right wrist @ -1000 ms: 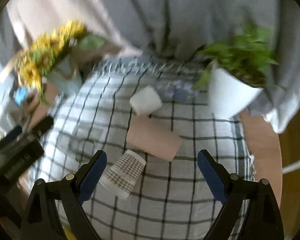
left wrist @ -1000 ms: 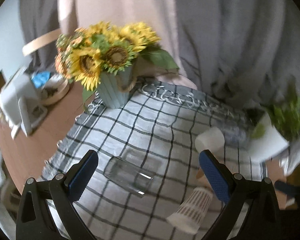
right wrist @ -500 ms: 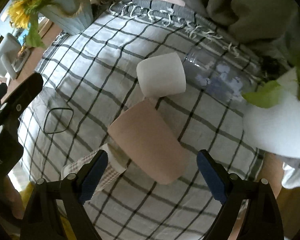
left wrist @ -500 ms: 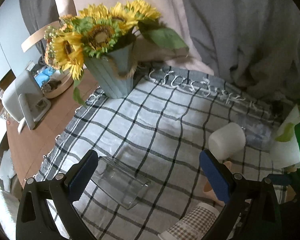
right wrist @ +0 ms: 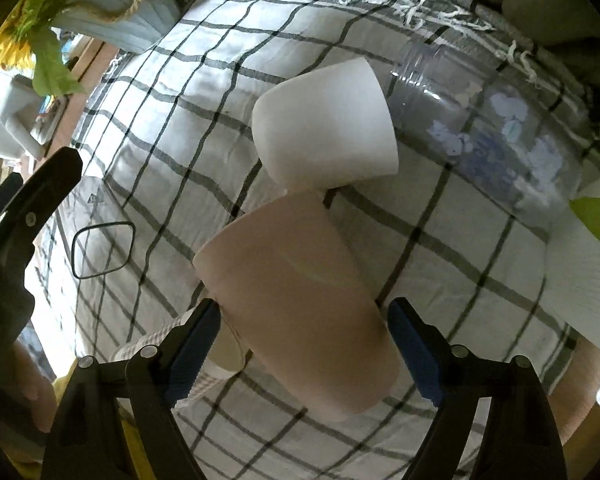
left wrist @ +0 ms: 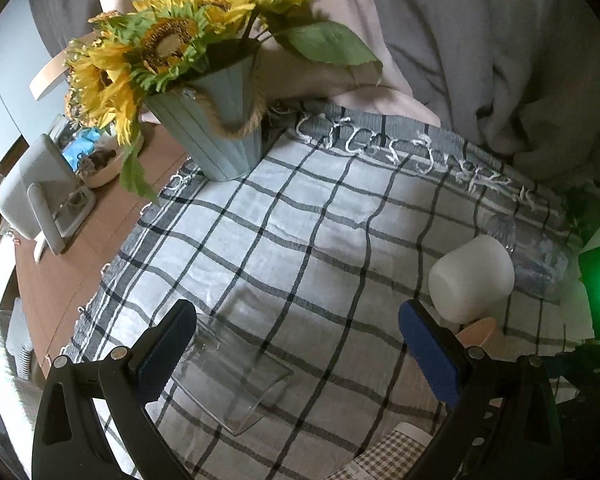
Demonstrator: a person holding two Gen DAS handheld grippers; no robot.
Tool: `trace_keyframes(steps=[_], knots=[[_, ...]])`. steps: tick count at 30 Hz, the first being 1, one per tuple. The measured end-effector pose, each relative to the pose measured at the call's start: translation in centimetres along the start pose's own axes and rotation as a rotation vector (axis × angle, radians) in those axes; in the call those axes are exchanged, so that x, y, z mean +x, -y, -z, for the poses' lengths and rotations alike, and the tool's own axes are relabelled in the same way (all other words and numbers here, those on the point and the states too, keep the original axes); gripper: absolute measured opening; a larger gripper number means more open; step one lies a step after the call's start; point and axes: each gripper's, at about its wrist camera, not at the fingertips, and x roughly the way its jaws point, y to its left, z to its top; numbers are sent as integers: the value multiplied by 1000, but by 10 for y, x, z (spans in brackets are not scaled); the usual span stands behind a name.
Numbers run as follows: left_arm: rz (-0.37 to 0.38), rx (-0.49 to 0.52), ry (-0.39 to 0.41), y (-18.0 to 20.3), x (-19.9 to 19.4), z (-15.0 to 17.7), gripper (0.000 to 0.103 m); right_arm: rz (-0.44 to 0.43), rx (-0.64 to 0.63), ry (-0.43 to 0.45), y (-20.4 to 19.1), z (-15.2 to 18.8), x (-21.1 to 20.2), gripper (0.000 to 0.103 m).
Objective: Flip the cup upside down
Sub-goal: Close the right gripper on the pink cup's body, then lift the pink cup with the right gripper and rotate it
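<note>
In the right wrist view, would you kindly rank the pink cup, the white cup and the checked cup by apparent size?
1. pink cup, though it is nearest the camera, so partly perspective.
2. white cup.
3. checked cup, mostly hidden, so its rank is unsure.

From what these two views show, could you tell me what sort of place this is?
Most likely a home, at a wooden table dressed with a checked tablecloth. A vase of sunflowers stands at the cloth's corner, and draped blankets lie behind.
</note>
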Motion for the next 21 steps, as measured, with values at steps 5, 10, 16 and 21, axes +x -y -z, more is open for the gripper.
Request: trace_keyframes(steps=[5, 10, 16, 21], knots=[[4, 17, -20, 3, 6, 2, 103, -24, 7, -11, 2, -2, 11, 80], [12, 49, -10, 5, 4, 4, 103, -22, 29, 19, 4, 0, 13, 78], [45, 117, 30, 6, -11, 8, 103, 23, 83, 78, 5, 9, 2, 77], [123, 167, 84, -2, -31, 11, 103, 58, 149, 156, 0, 30, -22, 76]])
